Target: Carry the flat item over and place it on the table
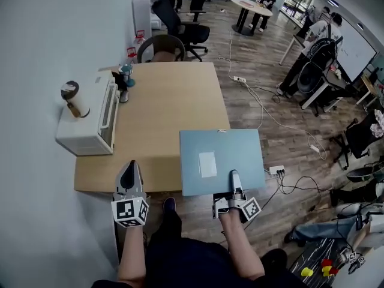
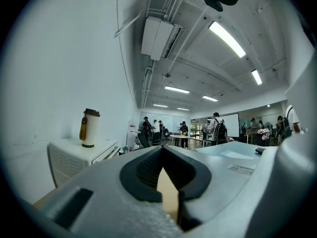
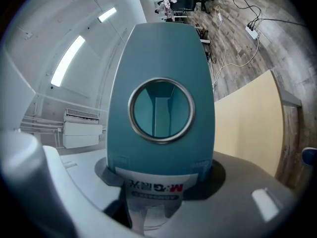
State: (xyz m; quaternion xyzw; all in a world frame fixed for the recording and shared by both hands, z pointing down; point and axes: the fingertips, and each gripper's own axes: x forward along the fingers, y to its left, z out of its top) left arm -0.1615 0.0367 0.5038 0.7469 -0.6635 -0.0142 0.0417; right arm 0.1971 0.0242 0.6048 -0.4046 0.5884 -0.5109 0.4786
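A flat blue-grey board (image 1: 222, 161) with a white label (image 1: 207, 164) lies level over the front right corner of the wooden table (image 1: 168, 101), and its right part sticks out past the table's edge. I cannot tell whether it touches the tabletop. My right gripper (image 1: 235, 176) is shut on the middle of its near edge. In the right gripper view the board (image 3: 161, 48) shows a metal-ringed hole and runs up out of the jaws of the right gripper (image 3: 153, 182). My left gripper (image 1: 129, 170) hangs at the table's front left edge, shut and holding nothing, its tips (image 2: 161, 150) together.
A white appliance (image 1: 90, 122) with a lidded cup (image 1: 73, 98) on top stands along the table's left side, with a small figure (image 1: 126, 80) behind it. A chair (image 1: 161, 47) stands at the far end. Cables (image 1: 264, 101) and a power strip (image 1: 277, 170) lie on the floor to the right.
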